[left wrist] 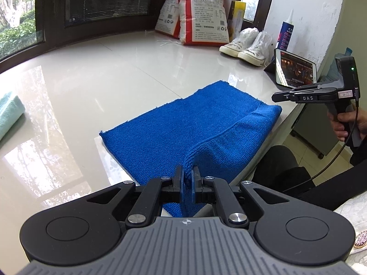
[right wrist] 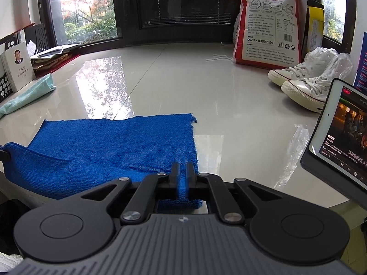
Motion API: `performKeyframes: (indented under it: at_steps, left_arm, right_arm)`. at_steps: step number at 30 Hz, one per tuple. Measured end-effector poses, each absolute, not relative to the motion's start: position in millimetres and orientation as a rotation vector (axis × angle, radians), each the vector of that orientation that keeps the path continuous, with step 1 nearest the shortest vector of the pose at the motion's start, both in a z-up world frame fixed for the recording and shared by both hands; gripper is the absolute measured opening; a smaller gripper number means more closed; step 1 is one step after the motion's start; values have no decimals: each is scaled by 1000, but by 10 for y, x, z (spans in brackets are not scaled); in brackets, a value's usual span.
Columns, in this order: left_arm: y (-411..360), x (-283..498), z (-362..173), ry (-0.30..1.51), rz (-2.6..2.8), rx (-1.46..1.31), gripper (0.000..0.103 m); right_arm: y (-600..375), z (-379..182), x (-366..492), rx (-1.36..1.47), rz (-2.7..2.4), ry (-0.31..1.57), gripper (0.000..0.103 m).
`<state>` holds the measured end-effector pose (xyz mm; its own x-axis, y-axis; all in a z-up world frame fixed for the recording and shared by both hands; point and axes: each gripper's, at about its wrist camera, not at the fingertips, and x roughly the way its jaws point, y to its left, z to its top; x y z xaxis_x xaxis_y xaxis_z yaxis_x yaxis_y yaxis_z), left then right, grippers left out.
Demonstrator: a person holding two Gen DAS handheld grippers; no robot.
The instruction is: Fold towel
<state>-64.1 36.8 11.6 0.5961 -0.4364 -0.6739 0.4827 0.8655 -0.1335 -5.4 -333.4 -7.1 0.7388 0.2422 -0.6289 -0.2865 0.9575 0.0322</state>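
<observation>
While the blue microfibre towel (left wrist: 183, 123) lies spread over the near edge of the glossy white stone surface (left wrist: 91, 78), I have my left gripper (left wrist: 188, 174) clenched on a raised pleat of its near hem, the cloth pulled up into a ridge between the two fingers. My right gripper (right wrist: 182, 171) sits at the towel's near right corner with blue cloth between its almost closed fingers; from the left wrist view that same gripper appears off the surface's right edge, in my hand (left wrist: 351, 121), and I cannot tell whether it truly grips. At the surface's far right corner stand a red-and-white sack (right wrist: 268, 20) and white canvas sneakers (right wrist: 305, 80). A lit tablet (right wrist: 339, 133) leans along the right edge. A folded pale green towel (right wrist: 29, 91) rests near the left edge.
</observation>
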Motion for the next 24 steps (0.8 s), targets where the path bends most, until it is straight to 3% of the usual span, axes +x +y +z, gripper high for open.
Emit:
performKeyframes:
  at_steps: [2,12,15,19,24]
  left_arm:
    - [367,-625,99,772,-531,63,7]
    - [365,-583,52,792,-524,56,8]
    - [367,-567,42,797,-518,54,8]
    - [363,-556,32,801,-519,56,8]
    - [366,-554,36,794,-512,47,8]
  right_arm:
    - [-3319,-110,-17,-75,293,688,33]
    - [-3246,-301,168,-110,307,725,32]
    - [-3269,-323,196,-85,319,729,22]
    - [-3243,-325,182,-99,324,723,18]
    - [-3254,-298,165,-100,315,714,4]
